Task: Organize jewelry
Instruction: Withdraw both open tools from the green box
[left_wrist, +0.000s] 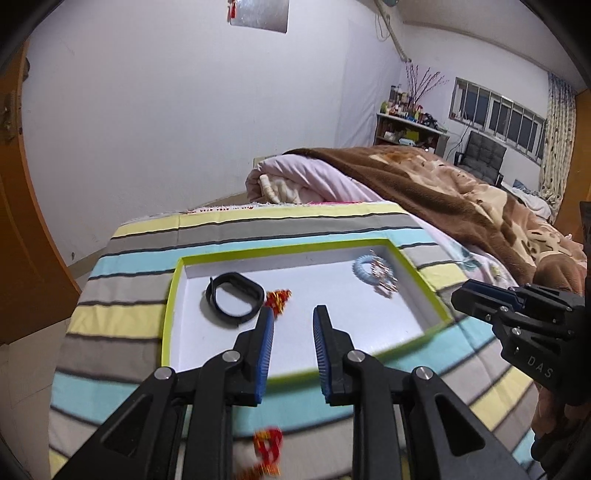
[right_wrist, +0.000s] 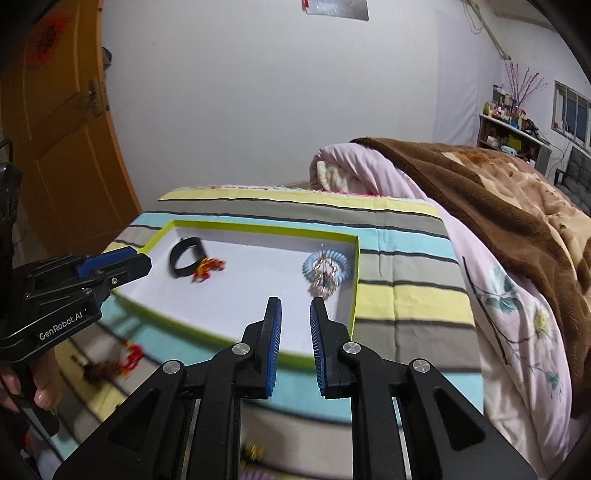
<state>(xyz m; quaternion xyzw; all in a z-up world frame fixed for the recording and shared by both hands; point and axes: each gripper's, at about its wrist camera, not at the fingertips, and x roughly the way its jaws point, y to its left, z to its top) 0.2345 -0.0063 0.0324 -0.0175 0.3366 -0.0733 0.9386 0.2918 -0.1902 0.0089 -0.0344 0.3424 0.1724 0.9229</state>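
Tray (right_wrist: 355, 273) holds four pieces: one black band (right_wrist: 185, 256), one red charm (right_wrist: 209, 268) at 9 o'clock; one blue coil (right_wrist: 327, 266), one gold earring (right_wrist: 324, 282) at 2 o'clock. Left gripper (left_wrist: 293, 319), right gripper (right_wrist: 295, 310): jaws released, empty.

Home bedroom. Bed (left_wrist: 236, 236) with striped sheet, rolled pink duvet (left_wrist: 306, 181) and brown fleece blanket (left_wrist: 461, 199) heaped at far side. Orange wooden door (right_wrist: 62, 122) on left, plain white wall (left_wrist: 184, 110) behind. Cluttered shelf (left_wrist: 410, 129) in far corner with bottles and dried branches in a vase, row of windows (left_wrist: 498, 114) with patterned curtain (left_wrist: 557, 140), dark chair (left_wrist: 484, 153) below.
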